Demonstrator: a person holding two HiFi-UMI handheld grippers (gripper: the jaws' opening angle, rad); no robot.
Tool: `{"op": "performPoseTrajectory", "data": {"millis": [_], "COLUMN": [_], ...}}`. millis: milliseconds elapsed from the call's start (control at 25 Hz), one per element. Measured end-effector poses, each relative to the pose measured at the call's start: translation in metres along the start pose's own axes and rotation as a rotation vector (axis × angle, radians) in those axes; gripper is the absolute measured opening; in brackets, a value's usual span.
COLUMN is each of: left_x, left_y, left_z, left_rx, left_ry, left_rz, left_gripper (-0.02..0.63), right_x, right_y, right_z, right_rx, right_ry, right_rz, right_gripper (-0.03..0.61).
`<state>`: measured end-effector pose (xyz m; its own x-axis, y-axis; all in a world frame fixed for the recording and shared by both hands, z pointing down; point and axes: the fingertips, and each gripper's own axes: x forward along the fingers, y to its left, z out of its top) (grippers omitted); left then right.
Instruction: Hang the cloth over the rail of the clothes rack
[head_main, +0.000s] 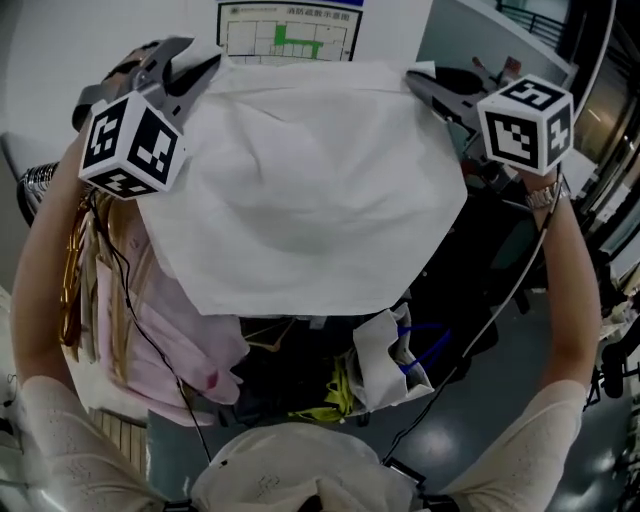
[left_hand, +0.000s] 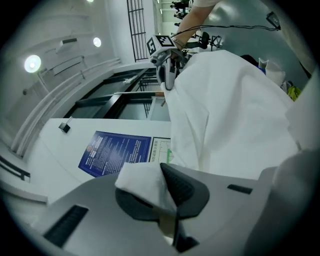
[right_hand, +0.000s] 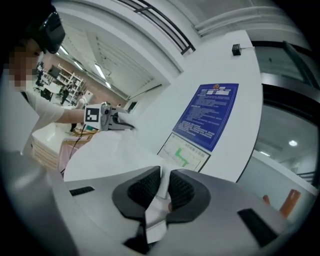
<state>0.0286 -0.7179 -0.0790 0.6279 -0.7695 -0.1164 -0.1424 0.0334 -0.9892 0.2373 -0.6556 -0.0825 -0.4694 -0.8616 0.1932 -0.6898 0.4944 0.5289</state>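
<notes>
Cloth: a white cloth (head_main: 310, 190) is held up and spread wide between the two claws. Its top edge is stretched from left to right, and the rest hangs in soft folds down to a slanted lower edge.
Left claw: the left claw (head_main: 203, 62) has the cloth's upper left corner. In the left gripper view its jaws are pressed together on a small white tip of the cloth, which sticks out past the dark pads (left_hand: 184, 189).
Right claw: the right claw (head_main: 422, 82) has the upper right corner. In the right gripper view its jaws are clamped on a narrow fold of cloth that runs down between them.
Marker cubes: one cube (head_main: 130, 145) sits on the left claw and one (head_main: 525, 122) on the right, both on the near side of the cloth's top edge.
Arms: the person's arms, in pale sleeves (head_main: 60, 440), reach up at the left and right sides.
Far wall: a white wall carries a blue poster (right_hand: 207, 115), with a floor-plan sheet (head_main: 290, 30) just beside it and above the cloth's top edge.
Below the cloth: pink garments (head_main: 190, 330) on hangers (head_main: 72, 270) are at the left, and a white bag (head_main: 385, 360) with blue cords is near the middle.
Rail: it cannot be picked out, nor whether the cloth touches the garments.
</notes>
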Motion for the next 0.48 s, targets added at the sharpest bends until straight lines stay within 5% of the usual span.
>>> {"op": "performPoseTrajectory", "data": {"millis": [480], "left_x": [0.003], "left_y": [-0.016], "left_z": [0.009], "left_rx": [-0.063], "left_ry": [-0.024], "left_rz": [-0.118], "left_gripper": [0.017], "right_x": [-0.032], "right_y": [0.002], "right_z": [-0.019], "right_rx": [0.031], "right_ry": [-0.023], "right_rz": [0.134], "right_gripper": [0.097]}}
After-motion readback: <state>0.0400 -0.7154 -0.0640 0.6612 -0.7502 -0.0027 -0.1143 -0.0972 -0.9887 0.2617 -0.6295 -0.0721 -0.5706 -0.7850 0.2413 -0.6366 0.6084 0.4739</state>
